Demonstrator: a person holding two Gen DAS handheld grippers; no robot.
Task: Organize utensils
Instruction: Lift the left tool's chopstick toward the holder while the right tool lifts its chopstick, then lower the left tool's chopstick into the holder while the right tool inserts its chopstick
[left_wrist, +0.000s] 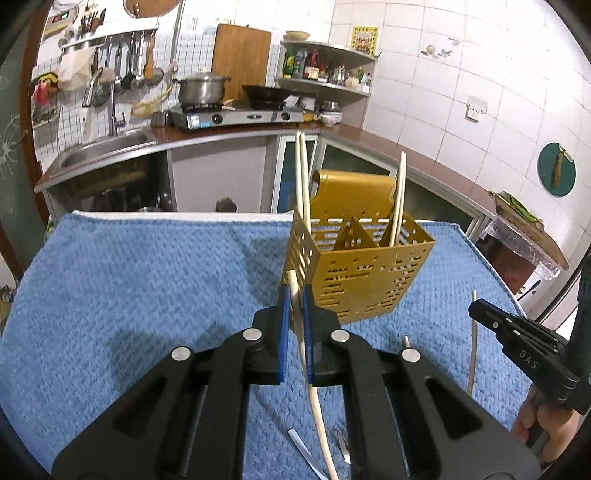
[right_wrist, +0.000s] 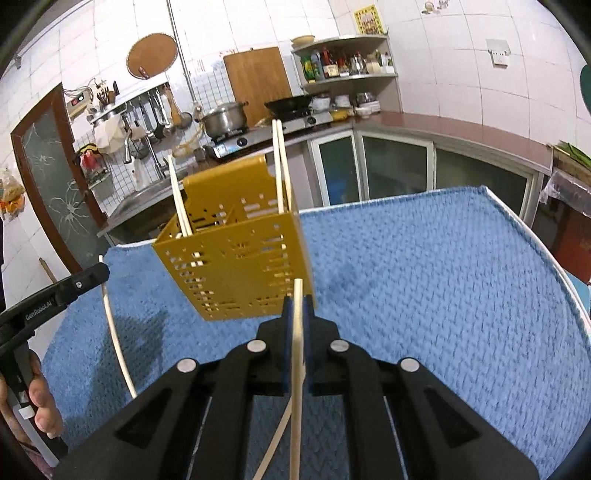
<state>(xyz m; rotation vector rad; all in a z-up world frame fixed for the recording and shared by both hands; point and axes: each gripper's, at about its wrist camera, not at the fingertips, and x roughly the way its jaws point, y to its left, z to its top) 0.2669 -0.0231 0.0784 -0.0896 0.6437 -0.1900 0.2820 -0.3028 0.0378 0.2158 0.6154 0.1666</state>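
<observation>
From the left wrist, the left gripper (left_wrist: 295, 295) was pinching a pale cream chopstick (left_wrist: 297, 314) between its blue pads, tip up, just in front of the gold perforated metal utensil caddy (left_wrist: 364, 280) standing on the blue woven towel (left_wrist: 147, 288). Two pairs of pale chopsticks (left_wrist: 301, 177) already stood in its compartments. The right gripper (left_wrist: 491, 315) showed at the edge, clamped on its own stick. Risk here, by my call: a long stick held near one end could swing and clip the caddy's rim, tipping that light box. From the right wrist, the right gripper (right_wrist: 297, 299) was squeezing another pale wooden chopstick (right_wrist: 297, 369), the caddy (right_wrist: 236, 254) just ahead and leftward. The left gripper (right_wrist: 92, 275) hung well left with its stick dangling. Open towel (right_wrist: 443, 295) lay wide to the right; its far edge dropped off behind the caddy, so room ran out there.
</observation>
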